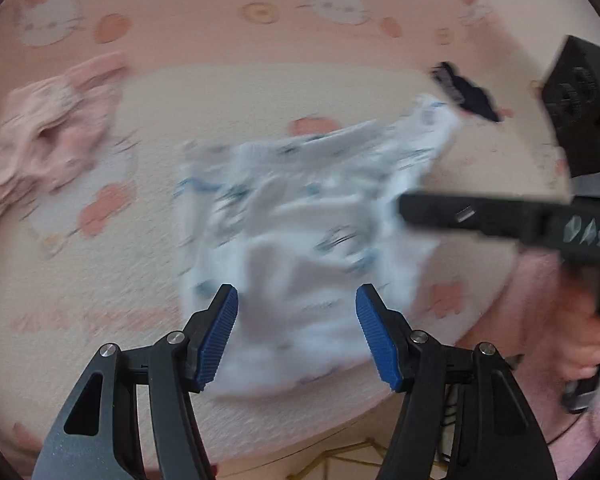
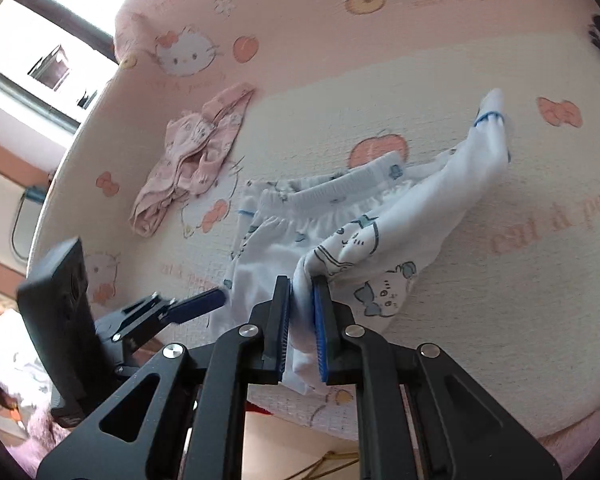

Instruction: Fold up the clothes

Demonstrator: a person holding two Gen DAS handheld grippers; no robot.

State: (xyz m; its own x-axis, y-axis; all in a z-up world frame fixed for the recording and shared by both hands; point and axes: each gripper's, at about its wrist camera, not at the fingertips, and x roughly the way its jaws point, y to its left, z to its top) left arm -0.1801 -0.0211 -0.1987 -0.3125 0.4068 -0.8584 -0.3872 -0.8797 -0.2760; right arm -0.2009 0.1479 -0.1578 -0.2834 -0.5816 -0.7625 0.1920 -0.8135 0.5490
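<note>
On the cat-and-peach printed bedsheet (image 2: 380, 40), a pair of small white shorts (image 2: 340, 236) with blue cartoon cats and an elastic waistband lies partly spread, and everything else can be placed from it. At the garment's near edge the right gripper (image 2: 302, 328) has its blue ribbed pads clenched on a bunched fold of the white cloth, which runs up between the pads and hangs out below them; from that pinch one leg of the shorts stretches away to the far right, ending in a blue-trimmed cuff raised a little off the sheet. Just left of the shorts' near corner in the right wrist view, the left gripper (image 2: 196, 302) reaches in with one blue-tipped finger near the cloth; whether it touches cannot be told. From its own camera, the left gripper (image 1: 296, 332) has its fingers spread wide and grasps nothing, with the blurred white shorts (image 1: 300, 216) lying below and beyond them. The right gripper's black body (image 1: 500, 216) crosses the garment's right side there, and part of a hand (image 1: 588, 340) shows on its handle. Left of the shorts, apart from them, a crumpled pink garment (image 2: 188, 160) rests on the sheet. Beyond the shorts' far right cuff lies a small dark piece of cloth (image 1: 464, 92).
</note>
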